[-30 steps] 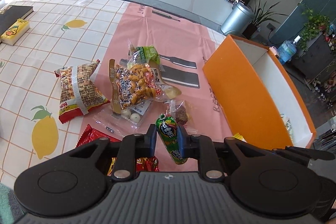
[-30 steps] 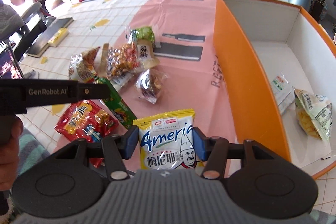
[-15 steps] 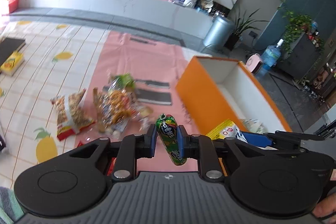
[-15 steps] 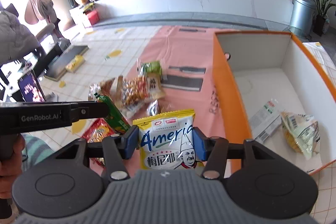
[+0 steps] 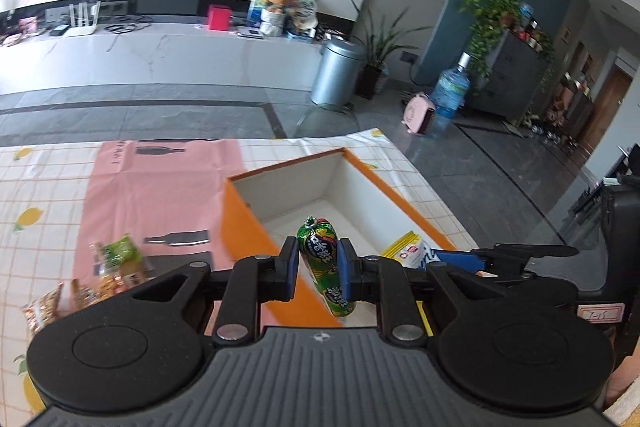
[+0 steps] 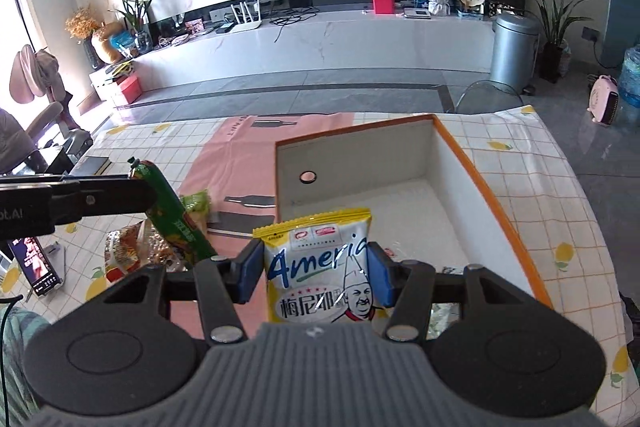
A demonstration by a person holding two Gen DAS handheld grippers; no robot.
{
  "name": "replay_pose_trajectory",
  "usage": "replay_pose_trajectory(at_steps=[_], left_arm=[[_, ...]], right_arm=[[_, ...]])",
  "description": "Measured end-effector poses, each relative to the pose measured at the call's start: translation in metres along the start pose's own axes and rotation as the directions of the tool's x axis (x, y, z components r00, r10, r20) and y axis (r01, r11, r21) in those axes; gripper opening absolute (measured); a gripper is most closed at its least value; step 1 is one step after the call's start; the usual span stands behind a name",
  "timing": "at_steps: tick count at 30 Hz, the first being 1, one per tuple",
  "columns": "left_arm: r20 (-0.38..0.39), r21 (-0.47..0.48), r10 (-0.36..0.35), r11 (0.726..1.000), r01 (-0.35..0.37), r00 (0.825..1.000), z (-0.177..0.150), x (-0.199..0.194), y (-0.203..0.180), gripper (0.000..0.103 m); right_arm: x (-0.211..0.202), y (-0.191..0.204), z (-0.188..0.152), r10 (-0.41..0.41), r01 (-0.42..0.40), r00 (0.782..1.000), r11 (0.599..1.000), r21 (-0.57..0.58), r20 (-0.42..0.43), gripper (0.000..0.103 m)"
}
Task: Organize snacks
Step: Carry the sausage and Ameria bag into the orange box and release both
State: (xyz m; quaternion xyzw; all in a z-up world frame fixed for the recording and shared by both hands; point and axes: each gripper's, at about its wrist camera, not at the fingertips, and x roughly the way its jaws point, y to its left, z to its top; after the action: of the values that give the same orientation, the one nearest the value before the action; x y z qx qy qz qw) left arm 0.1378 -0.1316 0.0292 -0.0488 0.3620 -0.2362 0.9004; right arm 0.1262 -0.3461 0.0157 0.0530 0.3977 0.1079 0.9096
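Observation:
My left gripper (image 5: 318, 267) is shut on a green tube-shaped snack pack (image 5: 323, 263) and holds it in the air above the near left wall of the orange box (image 5: 244, 227). My right gripper (image 6: 316, 267) is shut on a yellow and white snack bag (image 6: 320, 263) and holds it above the box's (image 6: 496, 191) near end. The green pack (image 6: 172, 215) and the left gripper's arm show at the left of the right wrist view. The yellow bag (image 5: 408, 253) shows in the left wrist view, right of the green pack.
Several loose snack packs (image 5: 116, 263) lie on the pink mat (image 5: 156, 195) left of the box, also in the right wrist view (image 6: 136, 251). The box has a white inside. A phone (image 6: 38, 265) stands at the table's left. The table's far edge lies beyond the box.
Both grippers have risen and tilted up with their snacks. The left one has moved right, from above the mat to over the box's left wall. The right one stays over the box's near end.

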Motion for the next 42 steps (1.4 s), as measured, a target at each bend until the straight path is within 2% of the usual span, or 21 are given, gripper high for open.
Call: replay_pose_trajectory(at_steps=[5, 12, 20, 24, 27, 32, 39, 42], left_arm=[[-0.072, 0.058, -0.024, 0.998, 0.028, 0.997, 0.005, 0.043, -0.024, 0.022], [-0.192, 0.139, 0.019, 0.99, 0.008, 0.981, 0.003, 0.09, -0.031, 0.022], [-0.333, 0.24, 0.081, 0.971, 0.001, 0.939, -0.004, 0.131, -0.025, 0.022], [-0.386, 0.256, 0.086, 0.967, 0.016, 0.919, -0.006, 0.146, -0.023, 0.02], [-0.401, 0.269, 0.097, 0.963, 0.016, 0.911, -0.007, 0.154, -0.022, 0.016], [-0.421, 0.277, 0.095, 0.96, 0.028, 0.902, -0.002, 0.162, -0.02, 0.016], [-0.404, 0.275, 0.099, 0.961, 0.018, 0.909, 0.003, 0.158, -0.015, 0.017], [-0.393, 0.271, 0.096, 0.962, 0.015, 0.915, 0.004, 0.149, -0.013, 0.02]], right_arm=[[0.02, -0.028, -0.005, -0.017, 0.018, 0.999, 1.0, 0.015, -0.049, 0.053], [0.062, -0.042, -0.01, 0.044, -0.046, 0.984, 0.999, -0.01, -0.175, 0.052], [0.104, -0.044, -0.009, 0.085, -0.099, 0.939, 0.995, -0.026, -0.334, 0.052], [0.121, -0.045, -0.011, 0.121, -0.137, 0.906, 0.991, -0.01, -0.407, 0.052], [0.134, -0.045, -0.012, 0.11, -0.133, 0.889, 0.991, -0.022, -0.445, 0.052], [0.148, -0.039, -0.014, 0.11, -0.139, 0.87, 0.99, -0.026, -0.481, 0.053], [0.157, -0.031, -0.011, 0.086, -0.124, 0.86, 0.991, -0.043, -0.502, 0.055], [0.158, -0.03, -0.012, 0.078, -0.114, 0.856, 0.993, -0.039, -0.511, 0.055]])
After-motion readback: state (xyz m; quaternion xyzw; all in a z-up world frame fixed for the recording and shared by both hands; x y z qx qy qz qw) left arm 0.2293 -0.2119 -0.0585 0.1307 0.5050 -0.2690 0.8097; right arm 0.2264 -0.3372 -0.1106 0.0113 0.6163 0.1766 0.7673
